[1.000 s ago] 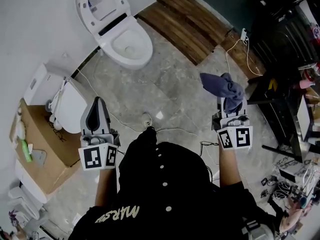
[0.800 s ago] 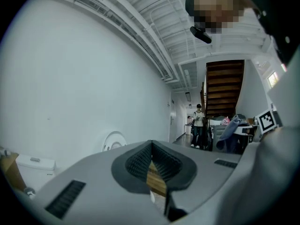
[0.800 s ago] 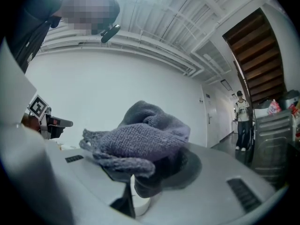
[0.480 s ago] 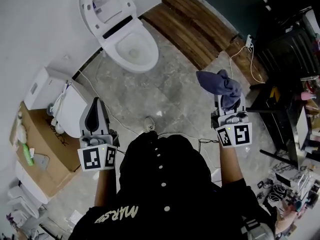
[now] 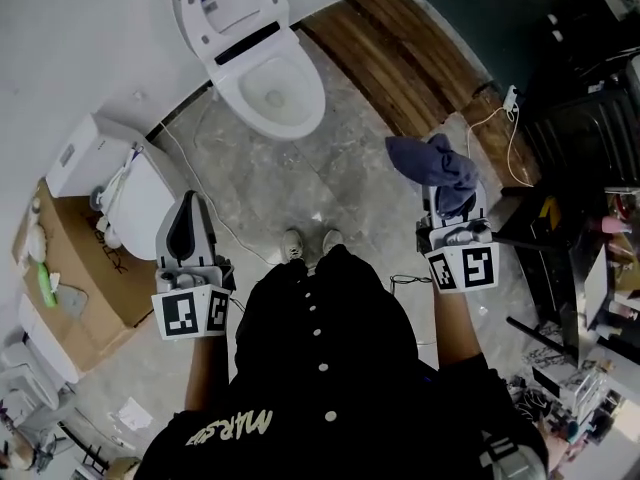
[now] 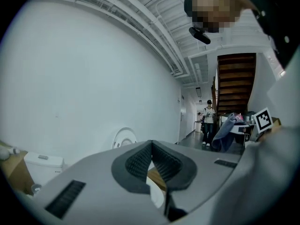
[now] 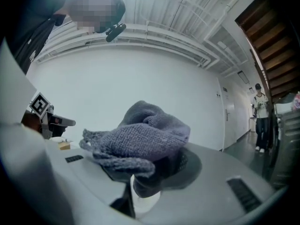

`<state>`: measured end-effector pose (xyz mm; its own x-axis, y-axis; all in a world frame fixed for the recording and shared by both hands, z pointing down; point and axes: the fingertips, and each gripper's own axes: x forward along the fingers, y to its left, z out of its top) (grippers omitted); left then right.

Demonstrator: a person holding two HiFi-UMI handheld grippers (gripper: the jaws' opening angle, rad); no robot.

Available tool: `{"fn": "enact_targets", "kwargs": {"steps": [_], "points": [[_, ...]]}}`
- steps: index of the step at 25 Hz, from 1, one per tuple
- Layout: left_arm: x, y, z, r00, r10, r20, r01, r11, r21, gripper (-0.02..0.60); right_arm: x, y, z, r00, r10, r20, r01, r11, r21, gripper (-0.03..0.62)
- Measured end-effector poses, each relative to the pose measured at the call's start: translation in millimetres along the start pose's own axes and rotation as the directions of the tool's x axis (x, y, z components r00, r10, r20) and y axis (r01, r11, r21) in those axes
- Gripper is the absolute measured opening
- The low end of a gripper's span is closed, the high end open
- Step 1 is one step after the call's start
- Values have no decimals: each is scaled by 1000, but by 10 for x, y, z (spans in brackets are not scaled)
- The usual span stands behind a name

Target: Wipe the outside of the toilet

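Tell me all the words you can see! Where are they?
"MARS": upside down on the person's black top; the letters after it are unreadable.
Cubes on the left gripper and on the right gripper, which grips the blue cloth: square black-and-white markers, no words.
Nothing else is readable.

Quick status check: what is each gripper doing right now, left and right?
Left gripper: closed, nothing between the jaws.
Right gripper: closed on the grey-blue cloth.

Head view steeply down, toilet [image 5: 298, 90] ahead
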<state>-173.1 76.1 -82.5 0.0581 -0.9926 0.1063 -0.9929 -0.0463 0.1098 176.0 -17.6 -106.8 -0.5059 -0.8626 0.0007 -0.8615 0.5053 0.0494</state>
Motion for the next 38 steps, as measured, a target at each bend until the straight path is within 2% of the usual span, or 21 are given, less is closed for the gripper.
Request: {"fn": "enact_targets", "kwargs": {"steps": [6, 12, 20, 26, 38], "points": [[-14, -244, 56, 995, 95, 11, -95, 996, -5, 11, 149, -266, -7, 997, 77, 20, -77, 997, 6, 120], [-49, -429, 54, 984, 175, 18, -175, 984, 23, 11, 303, -486, -155, 989, 149, 23, -150, 989, 19, 120], [-224, -532, -192, 971, 237, -26, -236, 972, 11, 11, 497, -436, -393, 975, 222, 13, -222, 975, 32, 120], [-116, -403, -306, 976, 217, -19, -217, 976, 14, 11, 741, -299, -631, 974, 228, -4, -228, 973, 37, 120], [431, -185, -561, 987, 155, -32, -153, 987, 47, 11, 1119, -42, -1137, 972, 233, -41, -231, 972, 50, 118]]}}
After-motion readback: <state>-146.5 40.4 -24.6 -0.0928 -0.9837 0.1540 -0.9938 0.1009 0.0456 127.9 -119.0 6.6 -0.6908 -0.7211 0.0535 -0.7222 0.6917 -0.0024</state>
